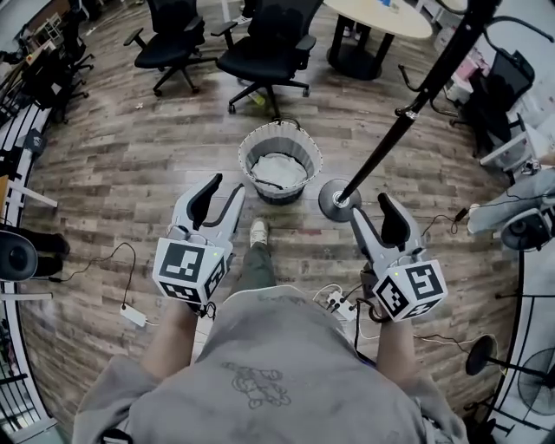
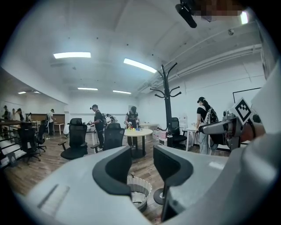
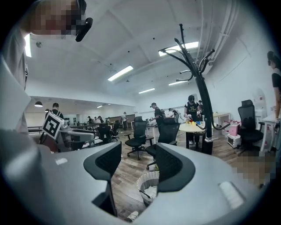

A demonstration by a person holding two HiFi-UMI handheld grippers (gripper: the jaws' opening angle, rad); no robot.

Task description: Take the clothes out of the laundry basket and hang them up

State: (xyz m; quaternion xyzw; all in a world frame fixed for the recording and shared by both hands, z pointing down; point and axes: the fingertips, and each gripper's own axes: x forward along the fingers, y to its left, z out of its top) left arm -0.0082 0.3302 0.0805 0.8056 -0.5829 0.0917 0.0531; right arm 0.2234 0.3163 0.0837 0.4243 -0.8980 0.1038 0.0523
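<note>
A round white-and-grey laundry basket point(image 1: 279, 163) stands on the wood floor ahead of me, with pale clothes point(image 1: 277, 170) lying inside. Right of it rises the black coat stand point(image 1: 408, 108) on a round base. My left gripper point(image 1: 221, 193) is held open above the floor, short of the basket, with nothing between its jaws. My right gripper point(image 1: 375, 218) is also open and empty, close to the stand's base. In the left gripper view the basket point(image 2: 139, 191) shows below the open left gripper point(image 2: 142, 165). In the right gripper view the basket point(image 3: 149, 186) shows below the open right gripper point(image 3: 138, 165), with the coat stand point(image 3: 199, 83) beyond.
Two black office chairs point(image 1: 264, 43) and a round table point(image 1: 377, 19) stand behind the basket. A power strip and cables point(image 1: 340, 302) lie on the floor by my feet. Another fan or stand base point(image 1: 481, 354) is at lower right. Several people stand around the far tables point(image 2: 131, 121).
</note>
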